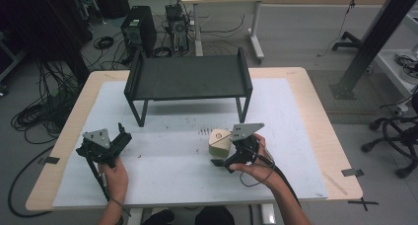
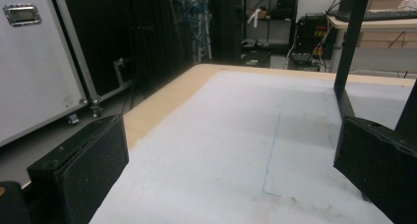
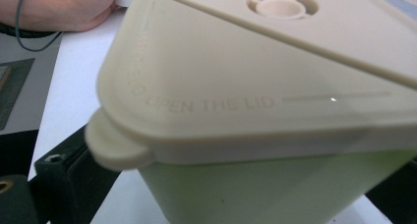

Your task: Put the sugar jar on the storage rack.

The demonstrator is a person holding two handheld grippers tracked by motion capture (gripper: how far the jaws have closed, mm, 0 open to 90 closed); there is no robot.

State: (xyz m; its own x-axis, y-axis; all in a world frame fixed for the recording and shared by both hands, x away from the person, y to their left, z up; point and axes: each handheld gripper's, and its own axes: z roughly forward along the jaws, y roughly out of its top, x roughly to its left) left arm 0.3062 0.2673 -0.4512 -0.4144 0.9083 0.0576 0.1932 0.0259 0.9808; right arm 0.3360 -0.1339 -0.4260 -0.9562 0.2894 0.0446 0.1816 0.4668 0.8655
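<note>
A cream container with a pale green body and a lid embossed "OPEN THE LID" stands on the white mat, right of centre. My right gripper reaches at it from the right. In the right gripper view its jaws stand on either side of the container's body, and a sliver of mat shows beside the left jaw, so the right gripper is open around it. My left gripper hovers at the mat's left side; in its own view the left gripper is wide open over bare mat.
A black metal shelf stand spans the back of the mat; its leg rises ahead of the left gripper. The wooden table edge runs at the left. Computer towers and cables lie on the floor beyond.
</note>
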